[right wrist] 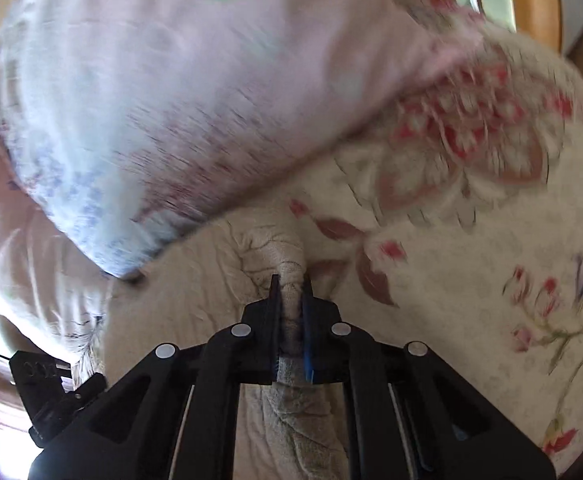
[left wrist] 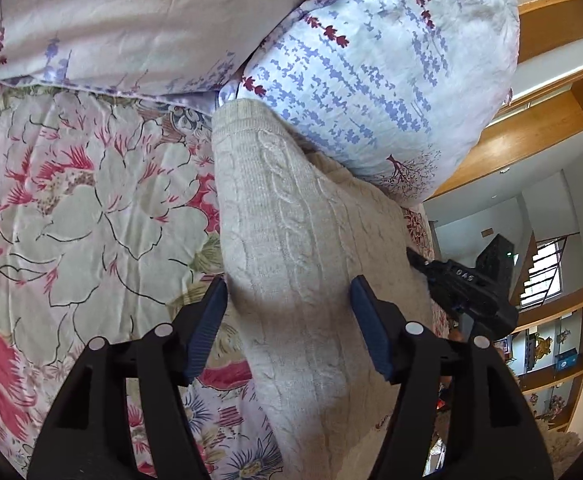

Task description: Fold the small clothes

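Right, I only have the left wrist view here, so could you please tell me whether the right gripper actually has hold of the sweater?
Observer: Yes, the right gripper is shut on a bunched fold of the cream sweater.
Operator: Thanks. Is anything close in front of it?
Observer: The pillow bulges just beyond its fingertips; I cannot tell whether they touch.
Operator: And what lies on its right side?
Observer: Only the flowered bedsheet, though that view is blurred by motion.
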Tool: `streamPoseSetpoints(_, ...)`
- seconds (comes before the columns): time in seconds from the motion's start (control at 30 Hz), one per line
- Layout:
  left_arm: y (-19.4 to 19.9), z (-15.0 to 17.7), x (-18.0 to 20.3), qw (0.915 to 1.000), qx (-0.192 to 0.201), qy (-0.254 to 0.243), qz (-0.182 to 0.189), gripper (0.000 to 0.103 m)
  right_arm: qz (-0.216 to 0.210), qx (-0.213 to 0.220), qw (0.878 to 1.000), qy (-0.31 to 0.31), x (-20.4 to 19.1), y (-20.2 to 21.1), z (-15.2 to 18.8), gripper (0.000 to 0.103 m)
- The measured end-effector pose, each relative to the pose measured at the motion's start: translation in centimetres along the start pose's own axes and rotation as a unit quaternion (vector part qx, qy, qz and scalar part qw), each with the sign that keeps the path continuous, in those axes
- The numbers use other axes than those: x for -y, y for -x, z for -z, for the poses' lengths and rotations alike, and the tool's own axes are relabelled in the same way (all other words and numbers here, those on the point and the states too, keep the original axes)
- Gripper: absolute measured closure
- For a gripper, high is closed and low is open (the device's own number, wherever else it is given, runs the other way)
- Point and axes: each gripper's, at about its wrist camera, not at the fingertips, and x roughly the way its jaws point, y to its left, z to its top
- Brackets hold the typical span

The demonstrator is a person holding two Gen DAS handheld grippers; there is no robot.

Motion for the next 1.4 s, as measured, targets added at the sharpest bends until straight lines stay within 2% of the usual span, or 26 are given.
streamPoseSetpoints(0.1, -0.1, 0.2, -0.3, 1.0, -0.001, 0.007, 0.004, 0.039, -0.022, -0.011, 1.0, -0.002, -0.2, 0.1, 0.0, 0.088)
streamPoseSetpoints(0.13, -0.1, 0.2, -0.5, 0.9999, -0.001, 0.01, 0.007, 0.039, -0.039, -0.014, 0.999, -0.011, -0.2, 0.6, -0.3, 0.074)
streamPoseSetpoints(0.17, -0.1, 0.1, -0.5, 0.9999, -0.001, 0.013, 0.009, 0.039, -0.052, -0.017, 0.998, -0.017, 0.0, 1.1, -0.5, 0.05)
streamPoseSetpoints(0.23, 0.3, 0.3, -1.0, 0.9997, -0.001, 0.02, 0.015, 0.038, -0.073, -0.015, 0.997, -0.019, 0.3, 2.3, -0.7, 0.027)
streamPoseSetpoints(0.3, 0.2, 0.2, -1.0, 0.9996, -0.002, 0.024, 0.018, 0.038, -0.089, -0.022, 0.996, -0.012, 0.5, 3.0, -0.7, 0.027)
streamPoseSetpoints(0.47, -0.3, 0.2, -0.9, 0.9992, -0.004, 0.03, 0.024, 0.037, -0.085, -0.08, 0.993, -0.01, 1.4, 2.1, 0.2, 0.027)
streamPoseSetpoints(0.53, -0.3, 0.3, -1.0, 0.9992, -0.005, 0.032, 0.026, 0.037, -0.097, -0.095, 0.991, -0.016, 1.5, 1.6, 0.6, 0.027)
streamPoseSetpoints(0.83, -1.4, 0.2, -0.8, 0.9987, -0.018, 0.034, 0.034, 0.033, -0.143, -0.13, 0.981, -0.01, 0.5, 0.0, 0.9, 0.027)
streamPoseSetpoints(1.07, -2.2, -0.4, -0.1, 0.9987, -0.03, 0.021, 0.036, 0.03, -0.17, -0.164, 0.971, 0.022, -1.0, -1.4, 0.9, 0.032)
streamPoseSetpoints(1.23, -2.3, -0.5, 0.1, 0.9987, -0.029, 0.023, 0.035, 0.036, -0.183, -0.17, 0.968, 0.035, -1.4, -1.8, 1.4, 0.046)
streamPoseSetpoints(1.3, -2.3, -0.5, 0.2, 0.9988, -0.027, 0.024, 0.032, 0.039, -0.179, -0.167, 0.969, 0.041, -1.3, -1.7, 1.5, 0.049)
streamPoseSetpoints(1.4, -2.1, -0.4, 0.3, 0.9992, -0.023, 0.02, 0.025, 0.047, -0.175, -0.164, 0.97, 0.046, -1.7, -1.7, 1.9, 0.055)
